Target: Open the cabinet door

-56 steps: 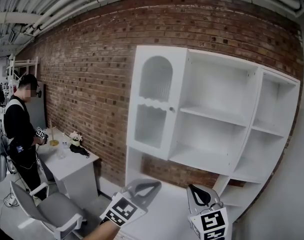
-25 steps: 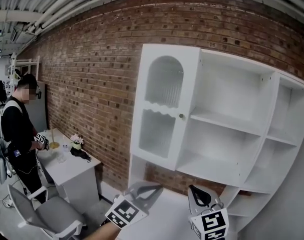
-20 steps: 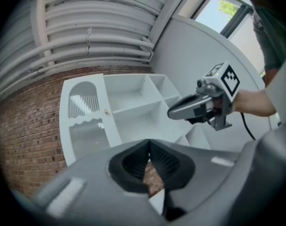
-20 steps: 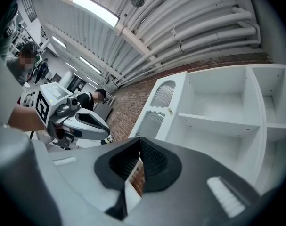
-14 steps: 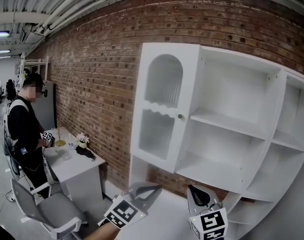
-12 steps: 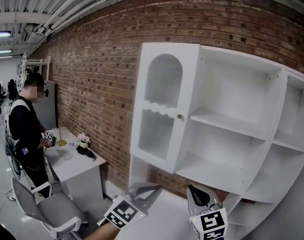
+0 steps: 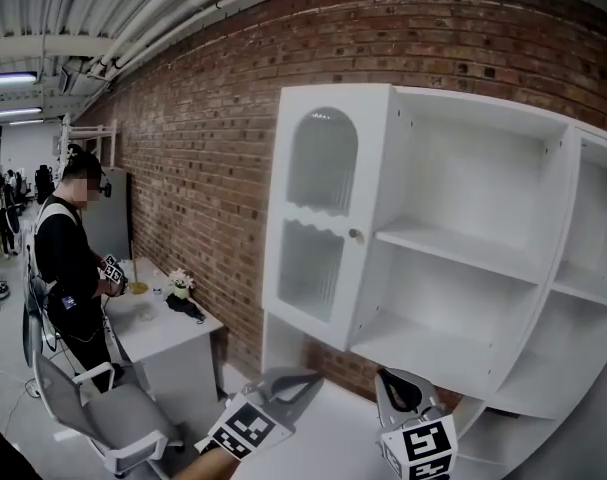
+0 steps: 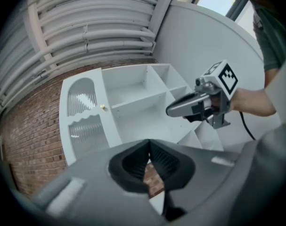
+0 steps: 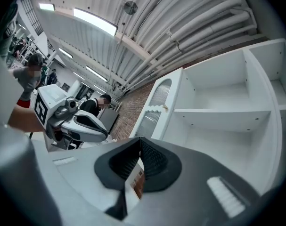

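Head view: cabinet door (image 7: 321, 208) sits closed at the left of the shelf unit (image 7: 463, 183), its knob (image 7: 355, 235) on the door's right edge, far off.

Left gripper view: left gripper (image 8: 149, 145) is pinched together and empty.

Right gripper view: right gripper (image 9: 139, 144) is likewise closed on nothing.

Whichever one reaches should part its jaws early, close on the knob, then pull along the hinge's arc.

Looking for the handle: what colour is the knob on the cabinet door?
Brassy gold knob, against the white cabinet door; clearest in the head view.
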